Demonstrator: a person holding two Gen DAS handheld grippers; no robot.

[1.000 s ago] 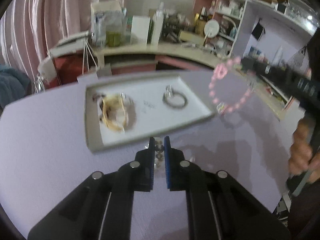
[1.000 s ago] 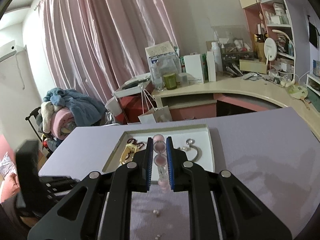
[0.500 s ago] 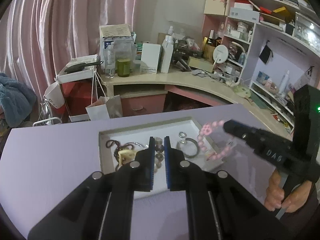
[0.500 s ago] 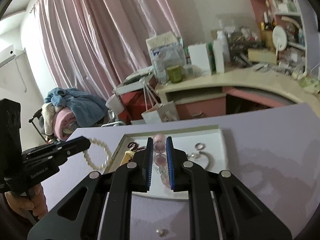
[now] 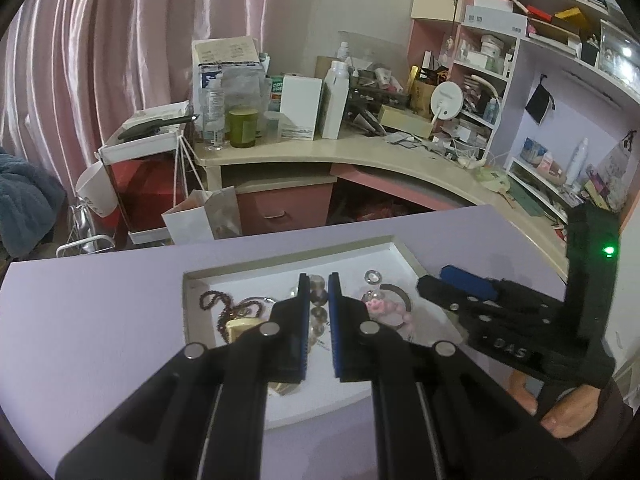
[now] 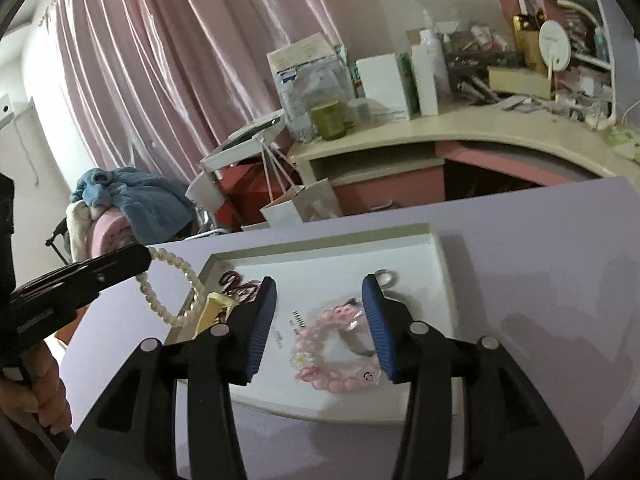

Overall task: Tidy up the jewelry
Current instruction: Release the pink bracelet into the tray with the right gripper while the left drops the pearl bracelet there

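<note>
Soft, dim indoor light
Round, bent edges with dark corners; soft shadows on the tabletop point(image 6: 560, 280); things look a little fuzzy.

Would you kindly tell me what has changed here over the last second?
The right tongs came down over the tray and have just been opening, letting go of the pink bracelet, which now lies in the tray between the jaws, untouched. The left tongs moved over the tray, still shut on the pearl bracelet. The other jewelry stayed put.
</note>
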